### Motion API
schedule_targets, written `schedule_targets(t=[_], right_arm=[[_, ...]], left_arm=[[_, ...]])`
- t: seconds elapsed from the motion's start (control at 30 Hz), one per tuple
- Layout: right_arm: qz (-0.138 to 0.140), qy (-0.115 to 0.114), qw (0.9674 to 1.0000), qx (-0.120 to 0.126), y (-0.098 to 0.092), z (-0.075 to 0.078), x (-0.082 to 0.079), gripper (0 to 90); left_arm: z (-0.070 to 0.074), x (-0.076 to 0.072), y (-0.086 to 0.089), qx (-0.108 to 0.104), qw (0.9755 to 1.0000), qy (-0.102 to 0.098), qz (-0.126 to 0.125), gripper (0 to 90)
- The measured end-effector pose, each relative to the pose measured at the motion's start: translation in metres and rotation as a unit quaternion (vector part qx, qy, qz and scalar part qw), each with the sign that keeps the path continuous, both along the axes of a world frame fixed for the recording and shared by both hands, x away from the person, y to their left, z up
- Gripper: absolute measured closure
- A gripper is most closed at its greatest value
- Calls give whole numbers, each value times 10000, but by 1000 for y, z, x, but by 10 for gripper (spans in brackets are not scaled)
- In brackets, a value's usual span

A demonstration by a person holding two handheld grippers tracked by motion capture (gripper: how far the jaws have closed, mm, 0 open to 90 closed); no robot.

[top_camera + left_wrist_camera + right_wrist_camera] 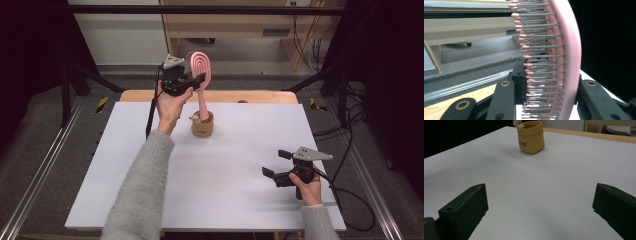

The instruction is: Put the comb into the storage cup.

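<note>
Left hand-held gripper (196, 80): raised above the far part of the bench (150, 165), up and left of the pouch; jaws clamped on the head of the hairbrush.
Hairbrush (200, 75): pink, with grey pins tipped in pink; stands nearly upright, head at the top, handle running down into the pouch.
Grip detail: in the left gripper view one jaw bears on the pin side of the hairbrush (564, 62), the other on its smooth pink back.
Pouch (202, 125): small tan bag with a rolled rim, upright on the bench near its far edge; printed lettering on its side, too small to read; a small pale object sits at its rim on the left, not identifiable.
Right hand-held gripper (276, 165): held low over the bench, well to the right of the pouch and nearer the person; jaws spread wide, nothing between them.
Right gripper view: pouch (531, 137) stands well beyond the spread jaws, bare bench between.
Bench: white top with a wooden strip along the far edge behind the pouch.
</note>
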State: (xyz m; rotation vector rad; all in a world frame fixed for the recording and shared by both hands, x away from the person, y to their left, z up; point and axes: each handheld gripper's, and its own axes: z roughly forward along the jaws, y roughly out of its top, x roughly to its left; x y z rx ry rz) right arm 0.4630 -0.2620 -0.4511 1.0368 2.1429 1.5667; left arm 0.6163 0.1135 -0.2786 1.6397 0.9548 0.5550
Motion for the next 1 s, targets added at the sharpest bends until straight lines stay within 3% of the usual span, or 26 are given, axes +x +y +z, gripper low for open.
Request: schedule_targets(t=[0.43,1.0], right_arm=[[2,10,10000,-20,0,0,0,5],[19,0,10000,-20,1,-1,0,4]], left_arm=[[-8,11,-1,93,9999,-67,90,622],[-22,25,-7,191,9997,17,146,622]])
